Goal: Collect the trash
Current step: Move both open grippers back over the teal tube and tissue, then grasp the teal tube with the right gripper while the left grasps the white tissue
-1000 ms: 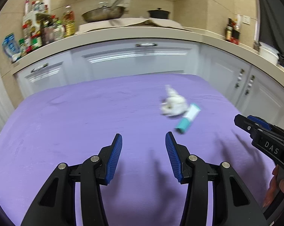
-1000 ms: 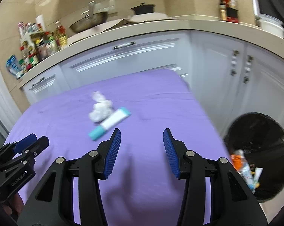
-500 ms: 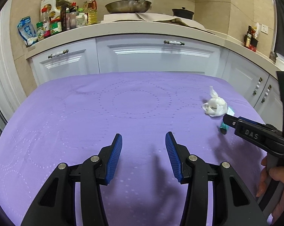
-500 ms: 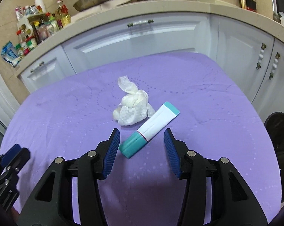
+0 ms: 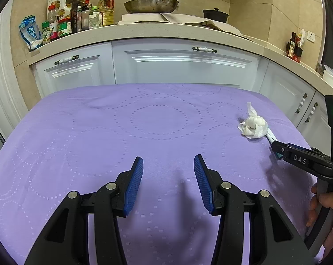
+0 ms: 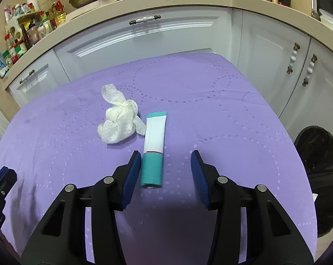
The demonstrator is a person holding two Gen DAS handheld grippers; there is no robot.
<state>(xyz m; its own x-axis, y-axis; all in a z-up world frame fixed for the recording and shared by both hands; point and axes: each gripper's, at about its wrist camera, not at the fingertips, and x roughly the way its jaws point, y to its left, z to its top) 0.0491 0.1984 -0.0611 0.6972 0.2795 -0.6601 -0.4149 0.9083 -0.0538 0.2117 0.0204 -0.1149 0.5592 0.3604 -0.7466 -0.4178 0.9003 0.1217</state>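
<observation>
A white and teal tube [image 6: 154, 151] lies on the purple tablecloth [image 6: 210, 110], its teal cap end between the tips of my open right gripper [image 6: 166, 161], close to the left finger. A crumpled white tissue [image 6: 118, 120] lies just left of the tube. In the left wrist view the tissue [image 5: 253, 124] sits at the far right, with the tube [image 5: 271, 137] mostly hidden behind the right gripper's body. My left gripper [image 5: 168, 165] is open and empty over bare cloth.
A black-lined trash bin [image 6: 318, 176] stands on the floor right of the table. White cabinets [image 5: 177, 64] and a counter with bottles [image 5: 73, 19] and a pan [image 5: 153, 4] lie beyond the table's far edge.
My right gripper has moved forward and down to the tube, whose cap end now lies between its fingers. The left gripper's view has swung left, so the tissue sits further right.
</observation>
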